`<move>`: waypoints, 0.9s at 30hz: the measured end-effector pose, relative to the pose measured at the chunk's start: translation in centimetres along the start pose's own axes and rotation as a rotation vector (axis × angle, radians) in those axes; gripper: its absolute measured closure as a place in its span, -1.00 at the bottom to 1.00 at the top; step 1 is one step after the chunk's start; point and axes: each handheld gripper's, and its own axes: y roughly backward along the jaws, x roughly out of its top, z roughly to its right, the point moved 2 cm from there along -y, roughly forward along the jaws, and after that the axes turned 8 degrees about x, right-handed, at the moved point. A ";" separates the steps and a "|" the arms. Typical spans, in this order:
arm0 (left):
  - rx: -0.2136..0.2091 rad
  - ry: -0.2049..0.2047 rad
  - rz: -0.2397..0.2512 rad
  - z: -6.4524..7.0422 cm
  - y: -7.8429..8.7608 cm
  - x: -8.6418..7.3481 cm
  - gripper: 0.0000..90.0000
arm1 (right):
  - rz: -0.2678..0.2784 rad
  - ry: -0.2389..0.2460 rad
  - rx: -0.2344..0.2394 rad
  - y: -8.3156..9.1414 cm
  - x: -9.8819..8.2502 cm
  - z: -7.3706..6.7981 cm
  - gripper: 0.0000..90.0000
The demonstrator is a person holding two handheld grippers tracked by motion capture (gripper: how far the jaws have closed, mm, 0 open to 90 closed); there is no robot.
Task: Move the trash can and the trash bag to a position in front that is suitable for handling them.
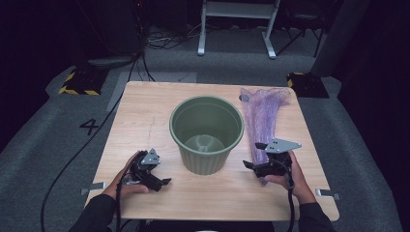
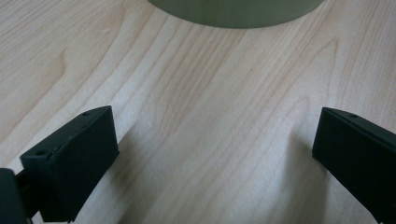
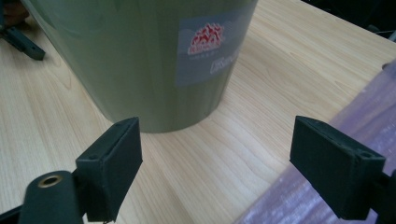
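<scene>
Standing near the middle of the wooden table point(image 1: 145, 111) is a green plastic bin point(image 1: 207, 133), round, tapered toward the base, ribbed on its outer wall, upright and open at the top; its inside is seen bare down to the bottom. A pale label with a red mark is seen on its wall in the right gripper view. Beside it, toward the table's right edge, a purple bag point(image 1: 263, 116) is laid flat and crumpled, stretched from the far edge toward the near side, thin and translucent.

The right gripper point(image 1: 256, 155) is held over the near end of the bag, its jaws spread wide with nothing between them; bin and bag are each seen just beyond a jaw. The left gripper point(image 1: 162, 182) is held low at the near left of the bin, jaws spread wide over bare wood, nothing pinched.

Open tabletop is left on the bin's left side and along the near edge between the two hands. Grey carpet point(image 1: 53, 130) surrounds the table.
</scene>
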 end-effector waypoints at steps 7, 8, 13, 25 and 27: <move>-0.026 -0.028 0.000 -0.7 -1.2 1.2 -1.00 | -0.022 0.034 0.043 -2.0 1.5 -0.9 -0.64; -0.025 -0.026 0.002 -0.8 -1.4 1.3 -1.00 | -0.027 0.034 0.053 -2.3 1.7 -1.0 -0.64; -0.027 -0.037 0.003 -1.1 -2.1 2.1 -1.00 | -0.042 0.059 0.082 -3.6 2.5 -1.7 -0.64; -0.060 -0.064 0.012 -0.2 -3.8 4.0 -1.00 | -0.052 0.059 0.102 -4.9 2.7 -2.1 -0.62; -0.074 -0.082 0.011 0.0 -4.0 4.3 -1.00 | -0.058 0.066 0.101 -5.1 2.6 -2.2 -0.63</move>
